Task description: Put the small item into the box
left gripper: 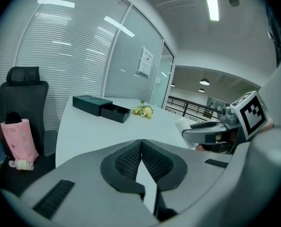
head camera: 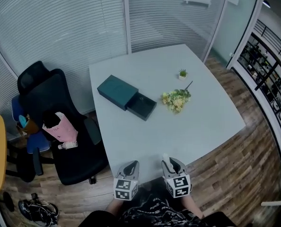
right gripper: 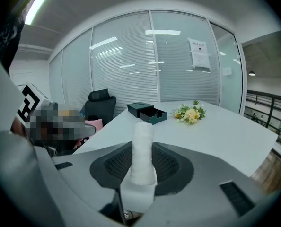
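A dark green box lies on the white table, its drawer pulled open toward the flowers. The box also shows in the left gripper view and the right gripper view. My right gripper is shut on a small white roll standing upright between its pads. In the head view that gripper hangs at the table's near edge. My left gripper is shut with nothing in it, beside the right one.
A bunch of yellow flowers lies right of the drawer, and a tiny potted plant stands farther back. A black office chair with a pink bag stands left of the table. Glass walls with blinds close off the back.
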`<state>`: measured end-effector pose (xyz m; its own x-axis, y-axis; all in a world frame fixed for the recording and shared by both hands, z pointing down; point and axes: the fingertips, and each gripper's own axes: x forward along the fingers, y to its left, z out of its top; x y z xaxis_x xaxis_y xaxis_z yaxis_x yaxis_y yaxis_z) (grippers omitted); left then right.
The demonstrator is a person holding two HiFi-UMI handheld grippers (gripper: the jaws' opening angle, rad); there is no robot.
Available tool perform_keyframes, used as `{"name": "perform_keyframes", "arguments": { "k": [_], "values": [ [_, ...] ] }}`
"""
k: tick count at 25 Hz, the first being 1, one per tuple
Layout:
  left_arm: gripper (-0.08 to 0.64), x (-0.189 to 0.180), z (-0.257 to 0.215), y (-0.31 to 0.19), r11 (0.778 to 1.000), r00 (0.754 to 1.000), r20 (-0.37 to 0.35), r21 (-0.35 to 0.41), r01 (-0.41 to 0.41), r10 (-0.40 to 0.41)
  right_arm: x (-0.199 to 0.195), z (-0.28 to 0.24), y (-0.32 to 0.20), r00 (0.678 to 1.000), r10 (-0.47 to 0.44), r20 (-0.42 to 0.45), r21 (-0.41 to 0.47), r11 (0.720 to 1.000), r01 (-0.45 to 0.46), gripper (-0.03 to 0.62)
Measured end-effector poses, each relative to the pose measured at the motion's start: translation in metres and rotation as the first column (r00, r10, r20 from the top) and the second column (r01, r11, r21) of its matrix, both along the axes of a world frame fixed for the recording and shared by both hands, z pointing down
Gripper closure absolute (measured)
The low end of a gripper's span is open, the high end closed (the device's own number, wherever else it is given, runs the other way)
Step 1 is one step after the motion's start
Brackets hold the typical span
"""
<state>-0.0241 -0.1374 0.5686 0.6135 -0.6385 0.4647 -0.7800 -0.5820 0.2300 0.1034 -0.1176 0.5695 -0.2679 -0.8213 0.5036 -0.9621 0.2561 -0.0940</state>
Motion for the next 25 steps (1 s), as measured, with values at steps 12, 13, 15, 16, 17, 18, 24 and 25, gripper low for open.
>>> {"name": "perform_keyframes", "arguments": {
  "k": [12,13,15,16,17,18,24,25],
  "values": [
    [0.540,0.007,-0.007,-0.034,0.979,0.979,0.005,-0.006,0.205,-0.205,0.021,-0.057,-0.103,0.971,-0.231,-0.058,0.113,0.965,0.237,0.457],
    [0.540,0.006,-0.007,-0.034,0.975,0.975,0.008,-0.007,0.223,-0.223,0.023,-0.060,-0.111,0.969,-0.243,-0.052,0.111,0.962,0.248,0.457],
    [0.540,0.003,-0.005,-0.034,0.967,0.967,0.017,-0.010,0.255,-0.255,0.023,-0.070,-0.126,0.963,-0.269,-0.027,0.115,0.956,0.270,0.457],
    [0.540,0.001,-0.003,-0.035,0.962,0.962,0.020,-0.011,0.271,-0.271,0.022,-0.075,-0.134,0.959,-0.282,-0.023,0.124,0.951,0.283,0.457],
    [0.540,-0.002,-0.002,-0.037,0.958,0.958,0.023,-0.012,0.287,-0.287,0.022,-0.081,-0.143,0.955,-0.296,-0.031,0.134,0.945,0.298,0.457],
    [0.540,-0.004,-0.001,-0.039,0.953,0.953,0.025,-0.013,0.302,-0.302,0.021,-0.085,-0.152,0.949,-0.310,-0.051,0.143,0.938,0.315,0.457],
    [0.540,-0.017,0.004,-0.049,0.926,0.926,0.033,-0.024,0.377,-0.376,0.011,-0.094,-0.206,0.894,-0.407,-0.186,0.152,0.887,0.436,0.457],
    [0.540,-0.017,0.005,-0.050,0.921,0.921,0.031,-0.028,0.388,-0.387,0.010,-0.093,-0.216,0.881,-0.421,-0.217,0.144,0.878,0.456,0.457]
  ]
}}
